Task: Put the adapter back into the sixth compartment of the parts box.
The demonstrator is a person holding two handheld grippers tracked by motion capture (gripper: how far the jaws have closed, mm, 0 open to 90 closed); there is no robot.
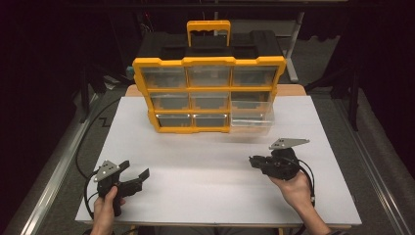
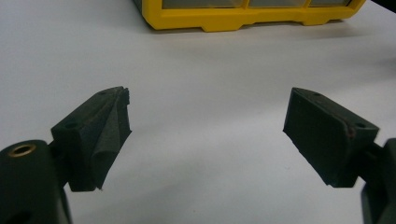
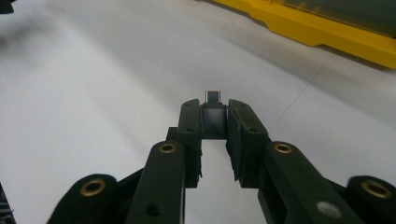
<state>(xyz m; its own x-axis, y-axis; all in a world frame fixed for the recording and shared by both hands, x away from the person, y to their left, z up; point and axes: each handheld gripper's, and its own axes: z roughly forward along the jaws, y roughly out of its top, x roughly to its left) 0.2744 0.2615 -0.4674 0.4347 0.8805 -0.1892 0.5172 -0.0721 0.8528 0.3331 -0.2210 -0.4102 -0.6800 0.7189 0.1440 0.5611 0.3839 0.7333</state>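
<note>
Right gripper view: right gripper (image 3: 215, 114) clenches small plug (image 3: 214, 111), tip pointing fwd; left gripper (image 2: 205, 126) fingers spread.

A small dark rectangular adapter with a metal plug tip (image 3: 214, 116) is clamped between the two black jaws of the right gripper (image 3: 214, 122), its silver connector end protruding just beyond the jaw tips and its body held level above the white tabletop. A yellow-framed plastic organiser case with clear drawers and a yellow carry handle (image 1: 209, 93) stands upright well ahead of that gripper. Its lower-right transparent drawer (image 1: 252, 117) is pulled out toward the gripper's side.
</note>
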